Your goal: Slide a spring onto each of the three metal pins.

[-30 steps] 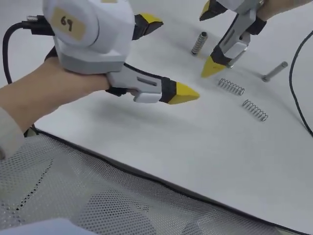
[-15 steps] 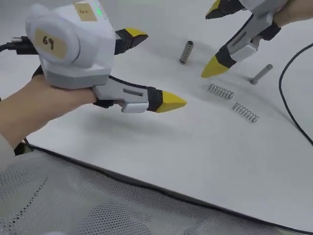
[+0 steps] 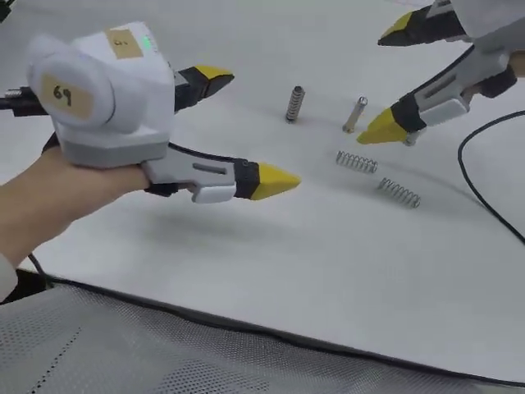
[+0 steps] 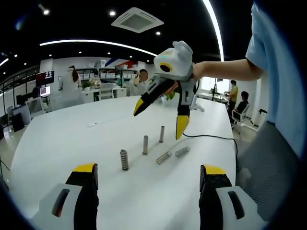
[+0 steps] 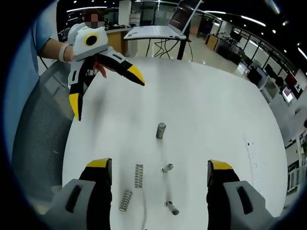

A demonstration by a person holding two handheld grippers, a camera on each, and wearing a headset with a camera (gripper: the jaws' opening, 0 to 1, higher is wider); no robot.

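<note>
While you are holding the left gripper (image 3: 258, 128) and the right gripper (image 3: 376, 87) with jaws spread wide, a loose spring (image 3: 356, 162) is lying near the right gripper's lower tip. A 2nd spring (image 3: 399, 193) is lying beside it, a bare pin (image 3: 354, 115) is standing just beside that tip, and 1 sprung pin (image 3: 294, 103) is standing between the 2 grippers.

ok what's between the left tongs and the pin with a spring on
Bare table, from the left tongs to that pin, in the head view.

Nearer the person than the upright metal pin sleeved in a coil spring (image 3: 294, 103), the white tabletop (image 3: 312, 271) lies bare. Right of that pin crowd a bare steel pin (image 3: 355, 115), two loose wire springs (image 3: 356, 162), a thin black cable (image 3: 460, 156) and the wide-open right gripper (image 3: 369, 89). The open-jawed left gripper (image 3: 266, 127) hovers to its left.
</note>
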